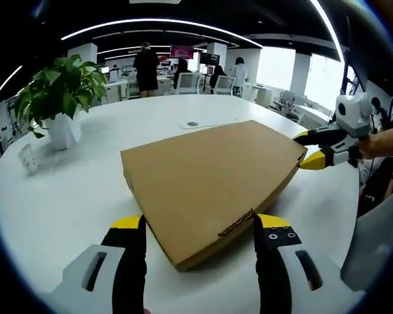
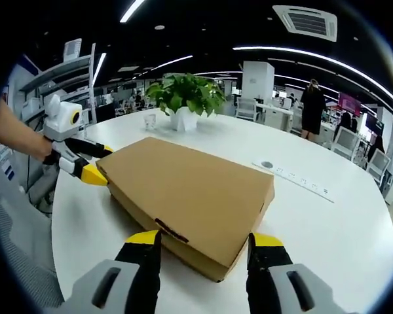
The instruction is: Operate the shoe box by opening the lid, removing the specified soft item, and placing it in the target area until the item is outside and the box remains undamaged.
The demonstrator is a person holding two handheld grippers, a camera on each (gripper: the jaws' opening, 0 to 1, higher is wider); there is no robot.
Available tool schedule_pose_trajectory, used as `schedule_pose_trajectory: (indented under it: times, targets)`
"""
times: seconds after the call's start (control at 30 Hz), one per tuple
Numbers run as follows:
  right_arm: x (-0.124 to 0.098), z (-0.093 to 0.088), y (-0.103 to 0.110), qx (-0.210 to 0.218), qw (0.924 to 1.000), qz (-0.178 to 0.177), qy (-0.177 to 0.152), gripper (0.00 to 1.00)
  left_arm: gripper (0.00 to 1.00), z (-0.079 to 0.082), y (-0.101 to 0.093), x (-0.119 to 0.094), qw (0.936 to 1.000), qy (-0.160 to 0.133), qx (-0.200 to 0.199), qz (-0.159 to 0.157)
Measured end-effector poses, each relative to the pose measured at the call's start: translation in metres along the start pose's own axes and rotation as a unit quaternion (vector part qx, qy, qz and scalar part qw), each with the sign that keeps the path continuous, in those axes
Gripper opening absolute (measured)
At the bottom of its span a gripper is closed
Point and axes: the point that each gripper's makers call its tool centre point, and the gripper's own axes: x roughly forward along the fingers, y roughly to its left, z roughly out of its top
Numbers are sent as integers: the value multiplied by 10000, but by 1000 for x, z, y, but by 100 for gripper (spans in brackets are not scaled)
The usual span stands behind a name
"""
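Two wide-open grippers, left gripper (image 1: pixel 200 229) and right gripper (image 2: pixel 204 247), each straddling a closed shoe box (image 1: pixel 209 176) corner, contents hidden.

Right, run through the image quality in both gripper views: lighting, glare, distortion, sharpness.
Left gripper view: even overhead lighting, the windows at the back blown out to white, the ceiling light strips bent into arcs by the fisheye; the flat brown cardboard box is sharp, with a soft shadow under its near corner. Right gripper view: same curving, the round white table bright but not glaring, background people small and soft.
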Motion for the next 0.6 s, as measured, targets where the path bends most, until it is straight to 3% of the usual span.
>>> schedule_pose_trajectory:
  times: [0.6]
  targets:
    - [-10,-6,31,124,9997,-186,40,49,68,-13,6,-19,9996,83,159,-221]
